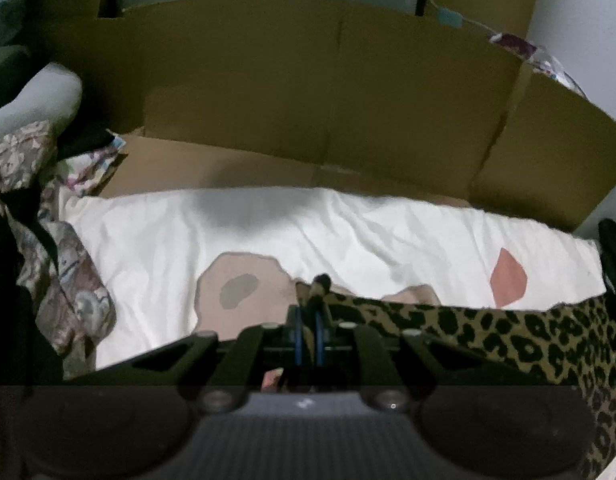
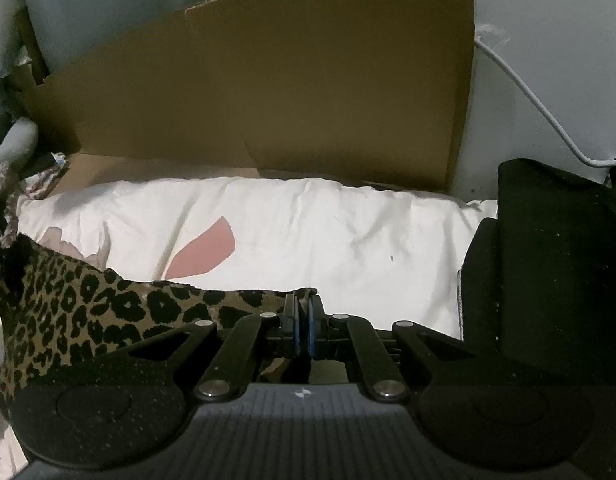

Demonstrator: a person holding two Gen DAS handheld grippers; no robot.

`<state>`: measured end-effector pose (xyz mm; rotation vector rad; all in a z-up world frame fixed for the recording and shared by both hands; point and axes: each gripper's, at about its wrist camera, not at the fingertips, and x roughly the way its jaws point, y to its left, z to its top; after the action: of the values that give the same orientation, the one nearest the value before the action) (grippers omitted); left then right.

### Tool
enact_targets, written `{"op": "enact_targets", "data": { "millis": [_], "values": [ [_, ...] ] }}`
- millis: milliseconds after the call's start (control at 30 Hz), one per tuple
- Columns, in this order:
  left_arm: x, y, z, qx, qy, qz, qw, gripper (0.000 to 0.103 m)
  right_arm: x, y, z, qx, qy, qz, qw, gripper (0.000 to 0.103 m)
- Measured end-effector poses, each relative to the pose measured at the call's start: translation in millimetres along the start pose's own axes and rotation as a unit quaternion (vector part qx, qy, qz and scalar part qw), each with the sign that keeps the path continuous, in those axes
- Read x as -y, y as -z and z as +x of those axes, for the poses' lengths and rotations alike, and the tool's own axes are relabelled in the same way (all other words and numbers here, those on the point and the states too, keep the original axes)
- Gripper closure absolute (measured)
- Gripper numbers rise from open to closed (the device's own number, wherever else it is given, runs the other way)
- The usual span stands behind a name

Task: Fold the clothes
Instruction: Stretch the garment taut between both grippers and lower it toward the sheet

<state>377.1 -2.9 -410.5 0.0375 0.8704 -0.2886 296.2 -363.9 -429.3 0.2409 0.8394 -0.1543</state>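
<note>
Both my jaws are clamped on the leopard-print garment [image 2: 107,312], its top edge stretched lengthwise between them across the frame's lower half, above the white sheet [image 2: 308,232].

Your left wrist camera sits low behind the left gripper [image 1: 308,312], looking forward along its fingers and slightly down, close over the white sheet [image 1: 348,232], with the cardboard panel [image 1: 308,80] filling the background. Your right wrist camera looks the same way from behind the right gripper [image 2: 303,320], equally low and close, facing that cardboard panel [image 2: 287,80] from further right, beside a black cushion [image 2: 548,260]. Both views share the white sheet [image 2: 328,232], its pink patch [image 1: 508,276] [image 2: 203,252], the cardboard, and the leopard-print cloth [image 1: 508,332] [image 2: 107,308], which runs rightward in your left view and leftward in your right.
</note>
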Motion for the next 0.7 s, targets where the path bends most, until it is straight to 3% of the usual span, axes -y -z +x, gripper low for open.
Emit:
{"op": "enact_targets", "data": {
  "millis": [400,700],
  "values": [
    [10,-12,0,0.014,0.004,0.019,0.9997,0.096,2,1,-4,0.013,0.019,0.009,1.000,0.100],
    [-8,8,44,-0.055,0.002,-0.041,0.9977,0.096,-1,6,32,-0.028,0.013,0.000,1.000,0.100]
  ]
}}
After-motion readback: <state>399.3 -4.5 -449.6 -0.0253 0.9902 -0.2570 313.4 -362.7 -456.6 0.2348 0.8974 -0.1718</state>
